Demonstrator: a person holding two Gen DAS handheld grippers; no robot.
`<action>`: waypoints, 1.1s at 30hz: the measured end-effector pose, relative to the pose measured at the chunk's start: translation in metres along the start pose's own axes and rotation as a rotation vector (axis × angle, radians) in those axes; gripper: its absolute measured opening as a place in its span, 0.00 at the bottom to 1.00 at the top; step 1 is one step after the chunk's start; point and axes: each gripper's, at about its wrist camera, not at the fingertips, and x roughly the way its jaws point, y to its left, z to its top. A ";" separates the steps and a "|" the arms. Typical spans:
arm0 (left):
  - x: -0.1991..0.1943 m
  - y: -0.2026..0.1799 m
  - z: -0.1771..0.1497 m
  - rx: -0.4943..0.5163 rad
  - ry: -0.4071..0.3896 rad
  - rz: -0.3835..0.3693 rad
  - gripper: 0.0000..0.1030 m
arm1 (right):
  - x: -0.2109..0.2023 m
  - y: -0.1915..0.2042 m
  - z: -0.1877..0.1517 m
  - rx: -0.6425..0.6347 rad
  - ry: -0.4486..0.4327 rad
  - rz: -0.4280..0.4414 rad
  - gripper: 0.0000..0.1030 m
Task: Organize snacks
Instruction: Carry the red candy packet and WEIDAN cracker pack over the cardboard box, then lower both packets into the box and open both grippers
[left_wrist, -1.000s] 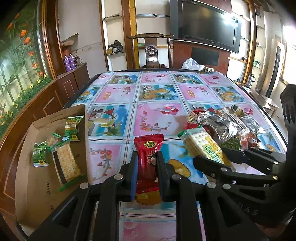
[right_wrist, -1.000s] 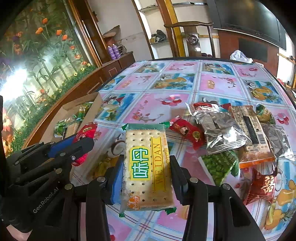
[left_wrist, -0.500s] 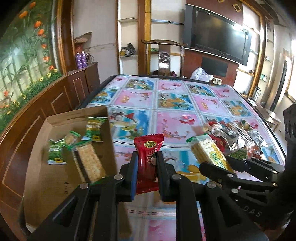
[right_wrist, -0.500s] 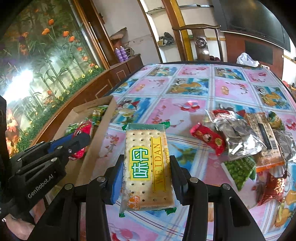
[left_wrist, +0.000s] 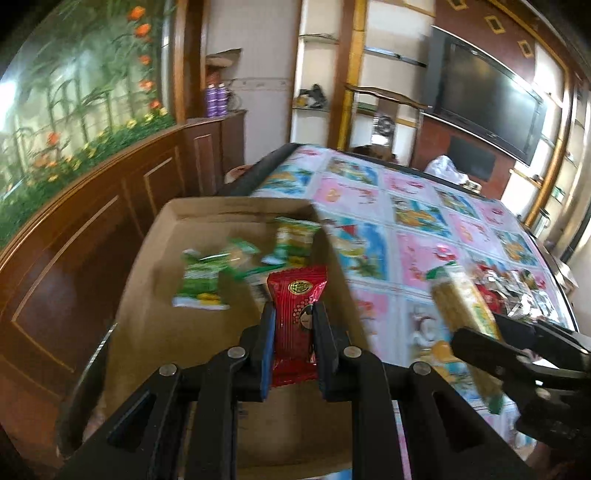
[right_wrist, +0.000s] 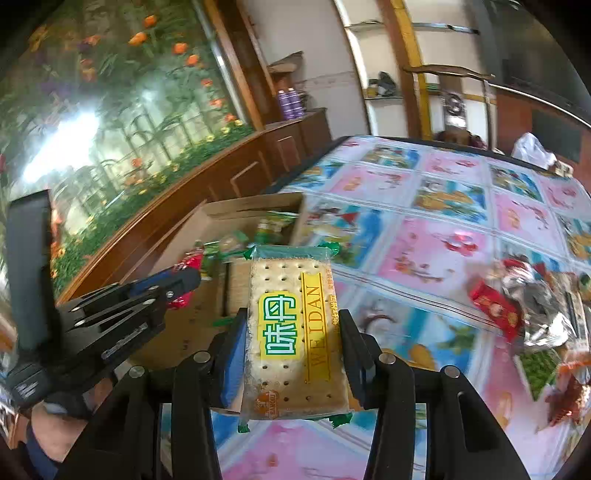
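Red foil sat clenched between my left fingers (left_wrist: 293, 343): a small red snack packet (left_wrist: 295, 317), pinched low on its body so its top stood free to drop. It hung over the near end of the cardboard box (left_wrist: 155, 332). My right fingers (right_wrist: 291, 350) gripped a cracker pack (right_wrist: 293, 332) by its long edges, face up, just outside the box's near corner, so I judged it would go in next. Green packets (left_wrist: 201, 284) already lay inside the box, toward its far wall. Loose snacks (right_wrist: 532, 306) waited on the counter (right_wrist: 424, 229), well to the right of the box.
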 end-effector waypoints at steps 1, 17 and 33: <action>0.001 0.007 -0.001 -0.012 0.005 0.006 0.17 | 0.003 0.007 0.000 -0.014 0.005 0.007 0.49; 0.033 0.074 -0.010 -0.088 0.142 0.001 0.17 | 0.065 0.066 -0.017 -0.109 0.174 0.110 0.49; 0.046 0.078 -0.014 -0.096 0.191 -0.017 0.17 | 0.095 0.079 -0.018 -0.142 0.218 0.086 0.49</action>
